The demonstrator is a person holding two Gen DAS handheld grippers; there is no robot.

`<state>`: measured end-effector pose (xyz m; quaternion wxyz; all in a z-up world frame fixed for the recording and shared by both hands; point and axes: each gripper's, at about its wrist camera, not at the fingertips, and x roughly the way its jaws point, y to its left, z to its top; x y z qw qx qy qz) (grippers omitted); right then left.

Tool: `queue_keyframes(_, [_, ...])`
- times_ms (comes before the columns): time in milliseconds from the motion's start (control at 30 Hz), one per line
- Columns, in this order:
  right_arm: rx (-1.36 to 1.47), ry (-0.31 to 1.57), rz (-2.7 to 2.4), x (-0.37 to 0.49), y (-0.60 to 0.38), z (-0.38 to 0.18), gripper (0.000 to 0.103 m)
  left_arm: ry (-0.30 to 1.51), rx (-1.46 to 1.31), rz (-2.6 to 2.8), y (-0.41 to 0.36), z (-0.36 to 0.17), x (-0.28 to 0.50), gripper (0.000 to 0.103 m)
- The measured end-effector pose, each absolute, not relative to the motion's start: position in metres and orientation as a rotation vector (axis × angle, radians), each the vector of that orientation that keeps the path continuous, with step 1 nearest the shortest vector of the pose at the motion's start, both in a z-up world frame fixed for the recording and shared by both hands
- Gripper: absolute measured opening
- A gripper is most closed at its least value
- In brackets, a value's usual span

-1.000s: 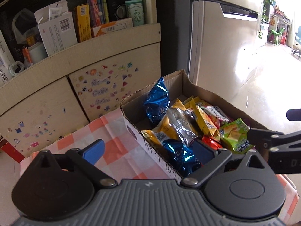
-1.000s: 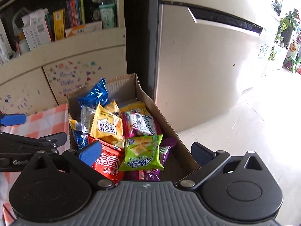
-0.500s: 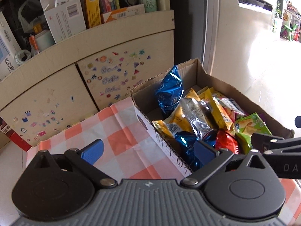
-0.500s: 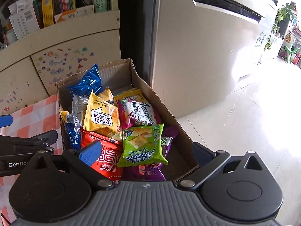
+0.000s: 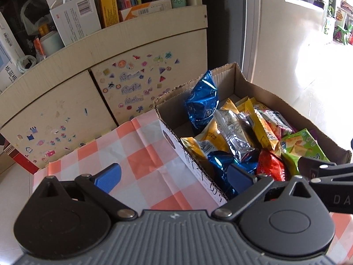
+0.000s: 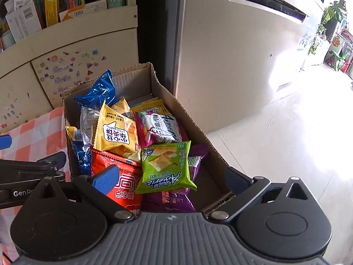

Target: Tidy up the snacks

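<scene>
Right claw [image 6: 172, 180] spread above green packet [image 6: 164, 167], cardboard box [image 6: 211, 148]

Left gripper [image 5: 174, 174] wide apart, holds nothing, one blue finger [image 5: 109, 175] over checked cloth [image 5: 141, 154], other over cardboard box [image 5: 176, 142]. Box sits on cloth, full of snack bags. Shiny blue bag [image 5: 201, 101] stands tall at far end. Silver bag [image 5: 236, 137] lies on yellow bags [image 5: 210, 141]. Red bag [image 5: 271, 165] and green bag [image 5: 300, 143] near right side. Right gripper [image 5: 326, 176] pokes in from right edge, just past green bag. Cupboard with stickers [image 5: 136, 81] behind cloth. Shelf on top packed with boxes [image 5: 75, 19].
</scene>
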<state>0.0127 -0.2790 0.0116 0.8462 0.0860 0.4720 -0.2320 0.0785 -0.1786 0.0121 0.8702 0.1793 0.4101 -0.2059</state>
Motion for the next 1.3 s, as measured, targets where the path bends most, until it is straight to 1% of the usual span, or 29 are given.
queue_keyframes(1300, [0.174, 1.028, -0.463, 0.0178, -0.2773, 0.0075, 0.103, 0.874, 0.391, -0.394, -0.1737, 0.0081, 0.081, 0.101])
